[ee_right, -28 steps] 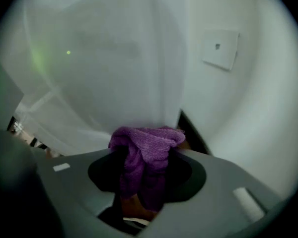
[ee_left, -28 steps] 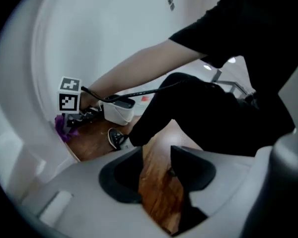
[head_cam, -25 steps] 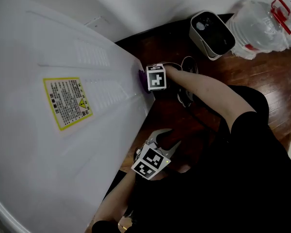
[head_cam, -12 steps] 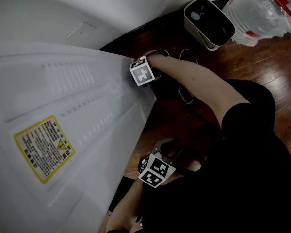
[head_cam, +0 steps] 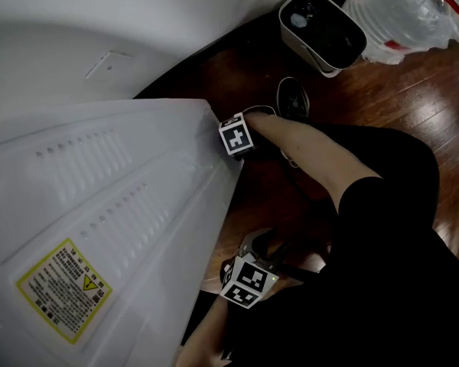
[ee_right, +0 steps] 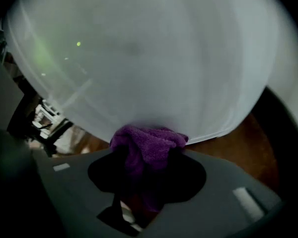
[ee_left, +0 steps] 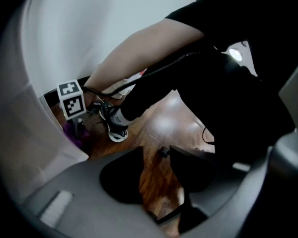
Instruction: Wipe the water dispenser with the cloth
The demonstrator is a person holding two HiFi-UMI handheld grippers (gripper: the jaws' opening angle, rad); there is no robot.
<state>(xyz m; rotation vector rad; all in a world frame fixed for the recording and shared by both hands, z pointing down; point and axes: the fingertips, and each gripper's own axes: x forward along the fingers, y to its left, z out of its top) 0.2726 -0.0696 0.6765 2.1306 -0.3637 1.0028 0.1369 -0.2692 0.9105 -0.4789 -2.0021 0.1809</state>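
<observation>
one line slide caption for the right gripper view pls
Right claw holding a bunched purple cloth at the lower edge of the white water dispenser, wood floor below

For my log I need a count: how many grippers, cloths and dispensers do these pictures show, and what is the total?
left gripper, right gripper: 2
cloth: 1
dispenser: 1
total: 4

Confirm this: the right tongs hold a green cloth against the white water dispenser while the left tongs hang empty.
Not quite: the cloth is purple, not green, as the right gripper view shows. The rest stands: the right tongs hold it against the white water dispenser, and the left tongs are empty.
</observation>
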